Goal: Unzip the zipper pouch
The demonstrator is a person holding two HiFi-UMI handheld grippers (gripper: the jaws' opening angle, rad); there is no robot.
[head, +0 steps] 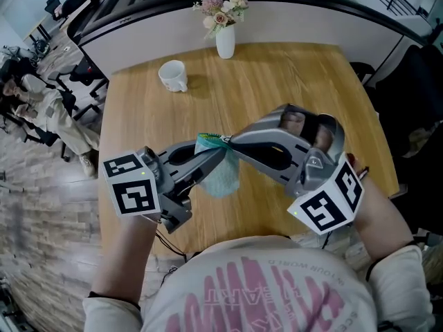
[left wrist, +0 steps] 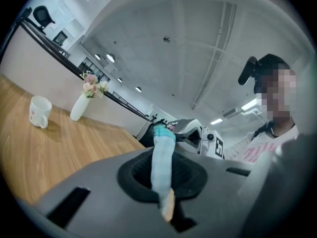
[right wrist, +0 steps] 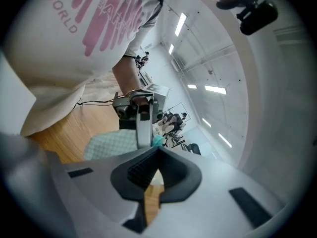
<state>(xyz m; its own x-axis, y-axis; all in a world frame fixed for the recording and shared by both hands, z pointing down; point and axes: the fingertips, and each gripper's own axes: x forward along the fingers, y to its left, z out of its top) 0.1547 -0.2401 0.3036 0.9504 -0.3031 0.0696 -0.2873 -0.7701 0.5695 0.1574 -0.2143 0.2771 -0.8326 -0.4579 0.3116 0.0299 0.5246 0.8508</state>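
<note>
A pale teal zipper pouch (head: 223, 176) hangs above the wooden table (head: 291, 81), held between both grippers. My left gripper (head: 211, 155) comes in from the lower left and is shut on the pouch's upper edge. In the left gripper view the fabric (left wrist: 162, 160) runs straight through its closed jaws (left wrist: 164, 185). My right gripper (head: 229, 144) reaches in from the right and is shut on the small teal zipper pull at the pouch's top corner. The right gripper view shows its jaws (right wrist: 156, 154) closed at the tip, with the pouch (right wrist: 111, 145) and the left gripper (right wrist: 143, 123) just beyond.
A white mug (head: 173, 75) stands at the table's far left. A white vase of flowers (head: 225, 40) stands at the far edge by a curved partition. Office chairs and a seated person are on the floor at left. The table's near edge runs just under my grippers.
</note>
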